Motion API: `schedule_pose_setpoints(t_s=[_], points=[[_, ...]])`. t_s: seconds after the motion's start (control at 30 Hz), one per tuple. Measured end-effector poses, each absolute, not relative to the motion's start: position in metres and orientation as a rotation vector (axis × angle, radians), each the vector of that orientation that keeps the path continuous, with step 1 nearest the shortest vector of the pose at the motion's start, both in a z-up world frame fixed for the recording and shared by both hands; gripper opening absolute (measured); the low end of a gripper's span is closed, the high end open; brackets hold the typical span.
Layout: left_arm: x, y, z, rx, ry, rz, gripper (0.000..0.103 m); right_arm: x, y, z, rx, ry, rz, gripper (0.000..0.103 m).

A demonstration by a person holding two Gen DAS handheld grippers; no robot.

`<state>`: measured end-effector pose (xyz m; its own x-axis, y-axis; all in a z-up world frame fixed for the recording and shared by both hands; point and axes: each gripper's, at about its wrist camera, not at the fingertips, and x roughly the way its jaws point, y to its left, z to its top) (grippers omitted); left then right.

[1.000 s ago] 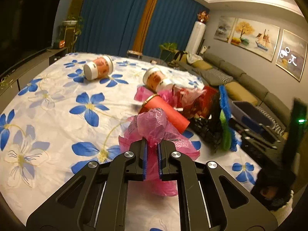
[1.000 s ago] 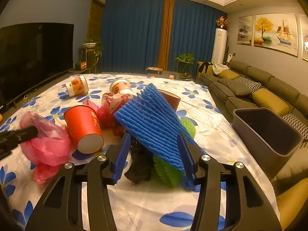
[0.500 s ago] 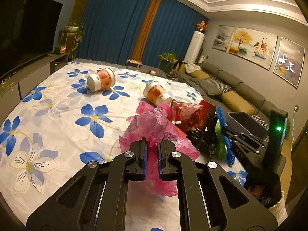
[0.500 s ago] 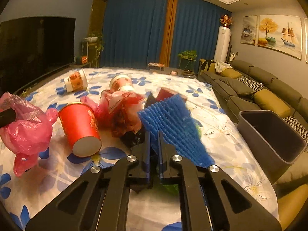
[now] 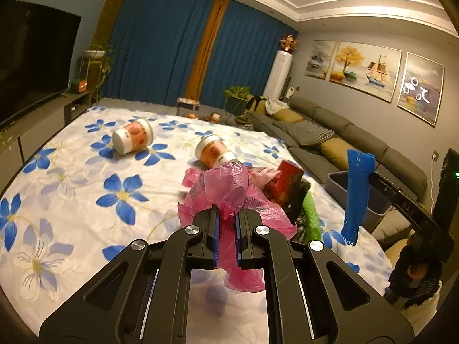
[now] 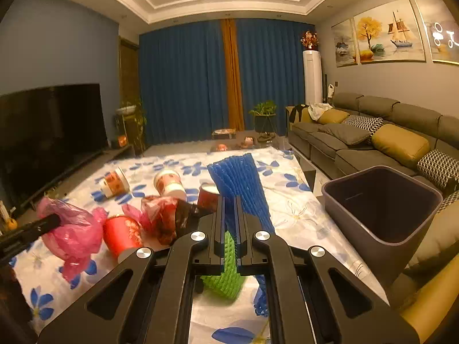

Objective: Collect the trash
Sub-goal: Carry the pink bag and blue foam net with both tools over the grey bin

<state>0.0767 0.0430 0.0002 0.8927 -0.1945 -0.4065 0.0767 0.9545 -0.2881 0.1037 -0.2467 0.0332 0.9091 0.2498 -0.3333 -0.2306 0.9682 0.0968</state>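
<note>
Our left gripper (image 5: 227, 223) has its jaws clamped on the pink plastic bag (image 5: 229, 189), lifted clear of the floral counter (image 5: 71, 200). Our right gripper (image 6: 229, 218) has its jaws closed on the blue foam net (image 6: 238, 183), held above the green foam net (image 6: 226, 278). The grey bin (image 6: 381, 200) stands beside the counter, near the sofa (image 6: 373, 132).

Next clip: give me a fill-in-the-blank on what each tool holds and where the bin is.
1. The left tool is shut on a crumpled ____ plastic bag.
2. The right tool is shut on a blue foam ____ sleeve.
3. The dark grey plastic bin stands beside the ____.

Missing: pink; mesh; sofa
</note>
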Motion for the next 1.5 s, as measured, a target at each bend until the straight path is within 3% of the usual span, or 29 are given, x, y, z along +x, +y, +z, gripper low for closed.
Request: schedule_pose_setpoints(t_s=[0.8, 1.5], points=[[0.130, -0.069, 0.062, -0.171, 0.327, -0.342, 0.007, 0.090, -0.306, 0.067, 0.069, 0.233, 0.176, 0.006], [0.220, -0.216, 0.082, -0.130, 0.309, -0.533, 0.007, 0.143, -0.386, 0.087, 0.119, 0.197, 0.011, 0.006]])
